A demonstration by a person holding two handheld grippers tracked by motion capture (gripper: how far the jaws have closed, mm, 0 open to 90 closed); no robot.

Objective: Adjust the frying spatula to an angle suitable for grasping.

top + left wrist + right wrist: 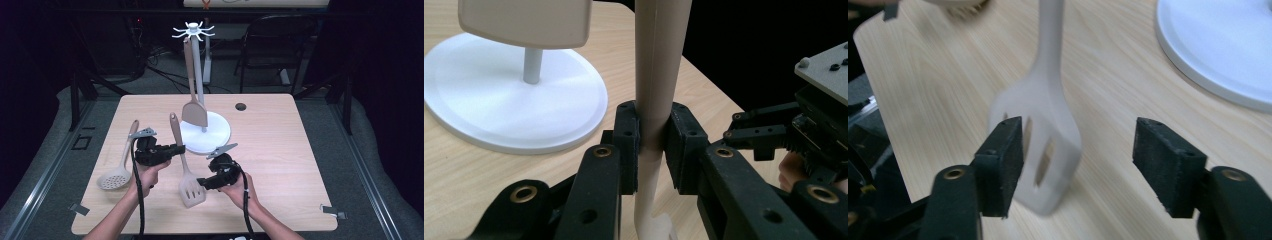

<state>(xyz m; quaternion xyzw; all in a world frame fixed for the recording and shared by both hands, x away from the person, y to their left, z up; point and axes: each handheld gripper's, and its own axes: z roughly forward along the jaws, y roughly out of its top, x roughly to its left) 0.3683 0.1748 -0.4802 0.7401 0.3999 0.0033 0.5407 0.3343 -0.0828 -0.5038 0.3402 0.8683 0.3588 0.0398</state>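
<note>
Slotted turner (187,165) clamped by its handle in left gripper (176,149) jaws at the worktop (280,165) stand's (206,132) seven o'clock, right gripper (200,183) jaws open beside its blade, probably for hanging.

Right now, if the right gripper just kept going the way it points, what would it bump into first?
Probably the slotted spatula: its blade lies just ahead of the right gripper, near one of the open fingers. Depth is hard to judge; it may already be touching.

Lab: dark curtains, bare test table (280,165)
</note>
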